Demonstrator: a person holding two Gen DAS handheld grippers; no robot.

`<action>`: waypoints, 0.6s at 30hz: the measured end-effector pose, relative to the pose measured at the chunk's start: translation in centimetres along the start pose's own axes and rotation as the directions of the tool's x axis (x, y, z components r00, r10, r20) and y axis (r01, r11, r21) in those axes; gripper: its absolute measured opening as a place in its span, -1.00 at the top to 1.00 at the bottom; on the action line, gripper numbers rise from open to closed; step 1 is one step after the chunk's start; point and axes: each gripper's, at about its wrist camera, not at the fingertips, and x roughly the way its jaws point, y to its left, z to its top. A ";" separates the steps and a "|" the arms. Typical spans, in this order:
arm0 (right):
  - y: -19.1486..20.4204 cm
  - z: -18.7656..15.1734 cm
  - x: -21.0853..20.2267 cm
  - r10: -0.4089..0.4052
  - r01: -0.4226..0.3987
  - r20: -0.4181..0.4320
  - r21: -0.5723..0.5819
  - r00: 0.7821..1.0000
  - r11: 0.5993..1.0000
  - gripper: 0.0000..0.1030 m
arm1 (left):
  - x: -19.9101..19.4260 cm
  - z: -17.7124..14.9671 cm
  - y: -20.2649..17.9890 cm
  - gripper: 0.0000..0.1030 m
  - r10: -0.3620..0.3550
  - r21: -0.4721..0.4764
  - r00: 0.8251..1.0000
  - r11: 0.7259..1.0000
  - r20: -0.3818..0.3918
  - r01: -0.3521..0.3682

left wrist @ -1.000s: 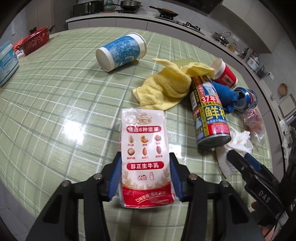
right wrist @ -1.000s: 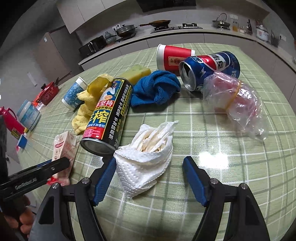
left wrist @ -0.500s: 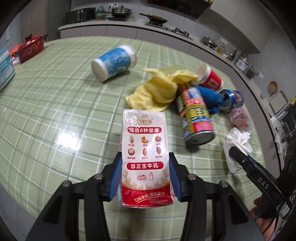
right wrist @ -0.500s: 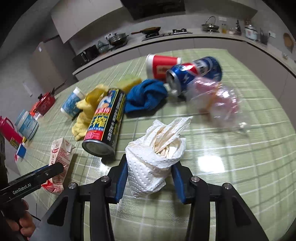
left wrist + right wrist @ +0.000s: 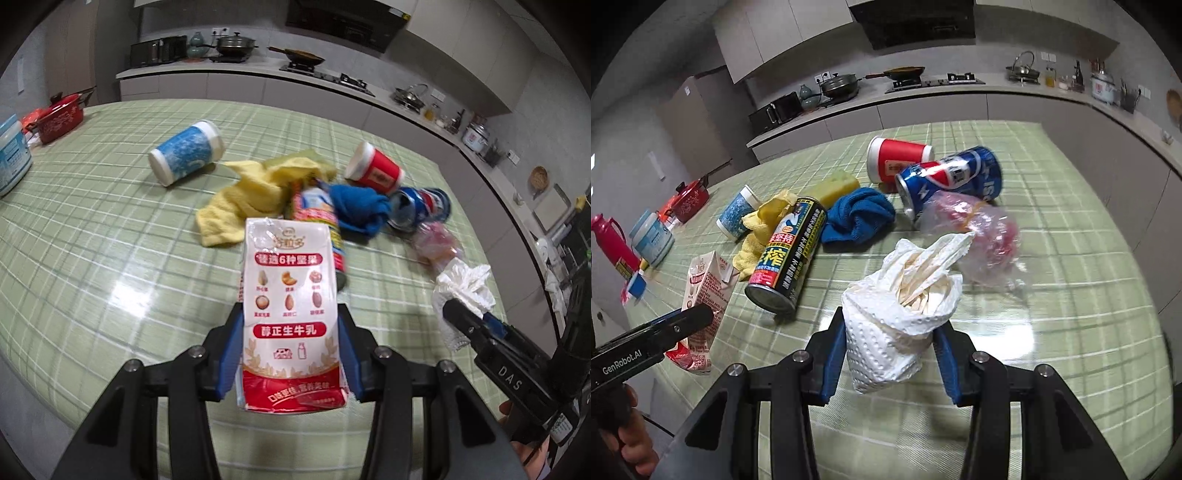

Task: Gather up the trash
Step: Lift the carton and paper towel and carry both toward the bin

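My left gripper (image 5: 290, 354) is shut on a white and red milk carton (image 5: 290, 317) and holds it above the green checked table (image 5: 92, 229). My right gripper (image 5: 890, 354) is shut on a crumpled white paper towel (image 5: 901, 317), lifted off the table. The carton (image 5: 701, 295) and the left gripper also show at the left of the right wrist view. On the table lie a tall printed can (image 5: 790, 254), a blue soda can (image 5: 953, 181), a red paper cup (image 5: 897, 158), a blue paper cup (image 5: 184, 153) and a clear plastic bag (image 5: 979, 236).
A yellow cloth (image 5: 251, 199) and a blue cloth (image 5: 857, 218) lie among the trash. A red pot (image 5: 61, 118) and a white and blue tub (image 5: 11, 155) stand at the table's far left. Kitchen counters with a stove (image 5: 923, 79) run behind.
My right gripper closed on the paper towel and lifted it. My left gripper rose and tilted up with the carton, so the table looks farther away.
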 end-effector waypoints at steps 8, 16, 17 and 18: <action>-2.0 -2.6 -4.3 -0.057 0.054 0.034 0.081 0.998 0.995 0.09 | -1.6 -2.2 -3.3 0.07 -0.085 0.097 0.996 0.992 0.013 0.084; -5.1 -5.9 -9.7 -0.150 0.142 0.038 0.167 0.988 0.976 0.09 | -3.3 -4.5 -8.1 0.07 -0.190 0.172 0.982 0.967 -0.004 0.188; -5.6 -6.1 -10.4 -0.163 0.153 0.044 0.170 0.986 0.973 0.09 | -3.5 -4.7 -8.8 0.07 -0.200 0.176 0.980 0.964 -0.006 0.198; -6.2 -6.3 -11.1 -0.172 0.160 0.052 0.177 0.984 0.971 0.09 | -3.7 -4.9 -9.6 0.07 -0.209 0.185 0.978 0.961 -0.005 0.206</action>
